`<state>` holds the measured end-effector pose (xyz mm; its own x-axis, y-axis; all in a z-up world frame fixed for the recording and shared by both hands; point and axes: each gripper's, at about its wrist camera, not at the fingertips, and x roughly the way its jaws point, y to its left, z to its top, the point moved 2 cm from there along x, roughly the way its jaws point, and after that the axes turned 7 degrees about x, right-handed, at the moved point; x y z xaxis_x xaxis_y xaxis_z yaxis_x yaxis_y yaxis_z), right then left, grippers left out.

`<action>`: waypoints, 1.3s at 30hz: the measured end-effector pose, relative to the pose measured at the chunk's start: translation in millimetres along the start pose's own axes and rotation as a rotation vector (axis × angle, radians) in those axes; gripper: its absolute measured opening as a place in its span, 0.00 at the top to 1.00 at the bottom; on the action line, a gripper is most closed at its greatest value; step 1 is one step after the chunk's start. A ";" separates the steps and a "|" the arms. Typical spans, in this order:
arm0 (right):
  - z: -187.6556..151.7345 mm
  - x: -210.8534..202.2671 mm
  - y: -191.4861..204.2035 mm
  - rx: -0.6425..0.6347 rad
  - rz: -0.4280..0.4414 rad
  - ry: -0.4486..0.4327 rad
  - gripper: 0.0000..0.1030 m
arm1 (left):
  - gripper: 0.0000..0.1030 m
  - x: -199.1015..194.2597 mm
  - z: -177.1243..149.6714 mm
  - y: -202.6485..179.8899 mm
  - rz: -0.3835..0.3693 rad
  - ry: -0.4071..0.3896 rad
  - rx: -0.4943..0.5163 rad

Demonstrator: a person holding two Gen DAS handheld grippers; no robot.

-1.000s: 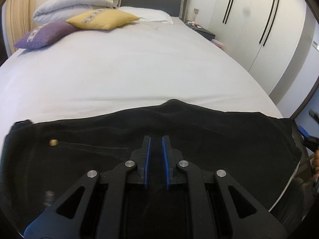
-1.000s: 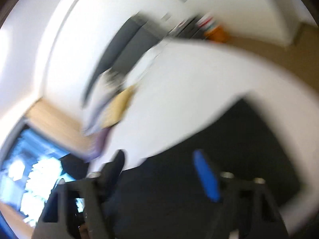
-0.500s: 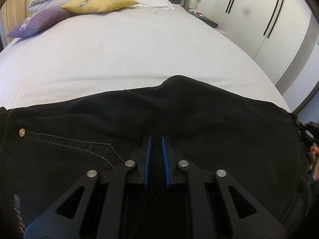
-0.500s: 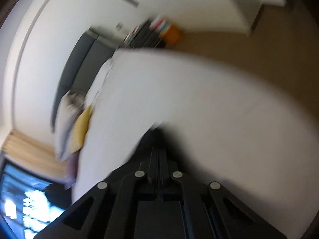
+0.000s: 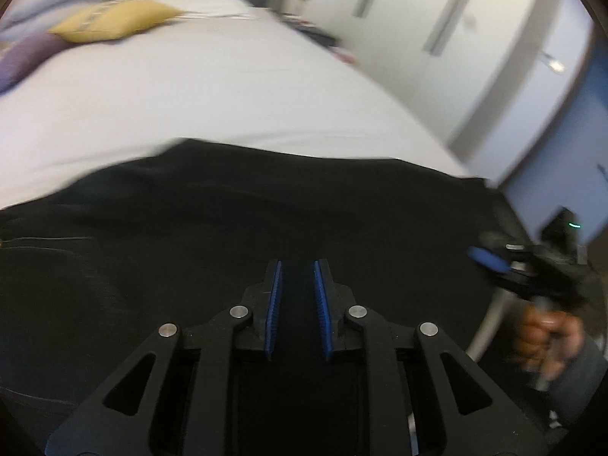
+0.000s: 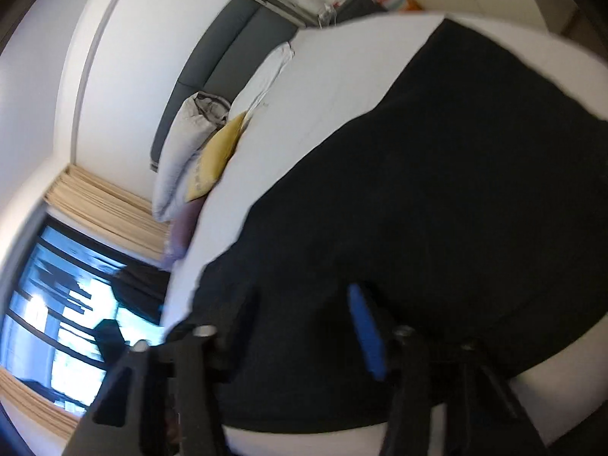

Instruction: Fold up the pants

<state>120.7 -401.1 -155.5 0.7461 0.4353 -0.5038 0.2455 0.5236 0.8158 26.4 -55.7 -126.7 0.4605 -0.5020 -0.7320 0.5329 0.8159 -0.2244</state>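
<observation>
Black pants (image 5: 247, 228) lie spread flat across the near end of a white bed (image 5: 190, 87); they also fill the right wrist view (image 6: 437, 209). My left gripper (image 5: 298, 266) hovers low over the pants, its blue pads (image 5: 274, 304) a narrow gap apart with only pants fabric seen behind the gap. My right gripper (image 6: 304, 304) is open wide over the pants near the bed's edge, one blue pad (image 6: 366, 332) showing. The right gripper also shows in the left wrist view (image 5: 494, 262), at the pants' right end, held by a hand.
Yellow (image 5: 110, 21), purple (image 5: 26, 57) and white pillows lie at the head of the bed by a grey headboard (image 6: 228, 49). White wardrobe doors (image 5: 437, 26) stand to the right. A window with curtains (image 6: 68, 304) is on the far side.
My left gripper's jaws have parted slightly and the view has swung right. My right gripper went from shut to wide open and swung back over the pants.
</observation>
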 end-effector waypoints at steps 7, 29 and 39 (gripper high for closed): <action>8.5 -43.4 -61.5 0.164 -0.043 -0.036 1.00 | 0.84 27.0 -16.3 3.7 0.074 0.059 0.029; -12.2 -64.1 -9.2 0.083 -0.084 -0.082 0.49 | 0.85 -111.9 -106.0 180.0 0.380 -0.028 -0.274; -5.3 -75.4 -26.2 0.098 -0.198 -0.100 0.50 | 0.85 -52.4 -61.5 209.8 0.640 0.017 -0.260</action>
<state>54.7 -443.8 -140.4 0.7339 0.2542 -0.6299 0.4481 0.5158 0.7302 70.5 159.5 -174.9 0.6155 0.1043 -0.7812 -0.0287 0.9935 0.1101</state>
